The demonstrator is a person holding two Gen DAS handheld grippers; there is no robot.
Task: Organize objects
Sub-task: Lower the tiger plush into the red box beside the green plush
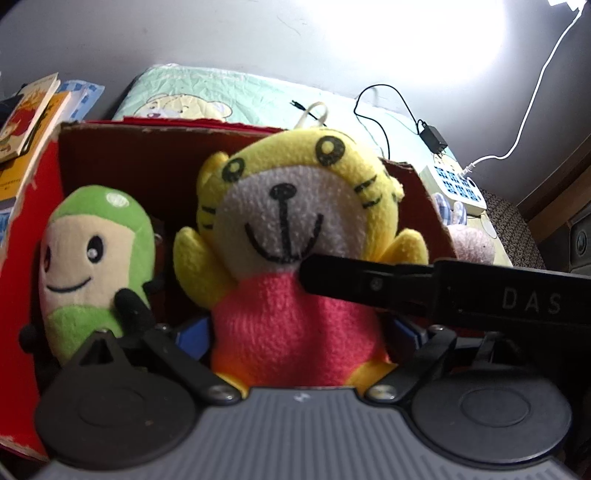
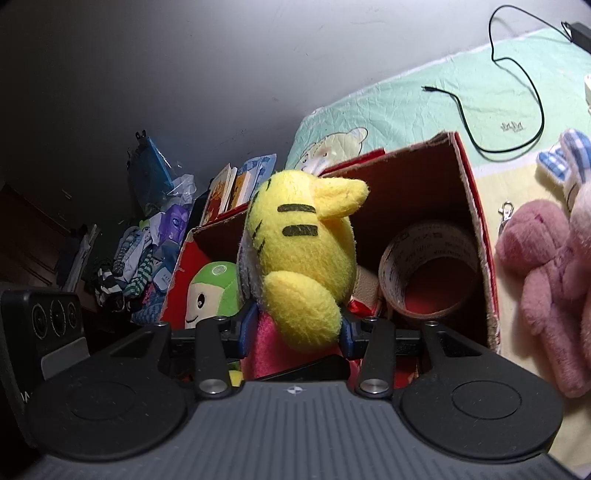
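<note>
Over the red box [image 2: 476,206], your right gripper [image 2: 295,332] pinched the tiger plush [image 2: 306,251]; loosening early risked it toppling onto the bed [image 2: 443,99].

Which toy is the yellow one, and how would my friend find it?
Look for the red cardboard box on the bed. Two soft toys stand in it, side by side. Yours is the yellow tiger with a white face, black stripes and a red tummy, held between gripper fingers; the toy next to it is green.

You've got a plain grey wall [image 1: 221,33], bright lamp glare [image 1: 424,37] top right, bed sheet [image 2: 461,96] below, dark wood furniture [image 2: 22,229] left.
</note>
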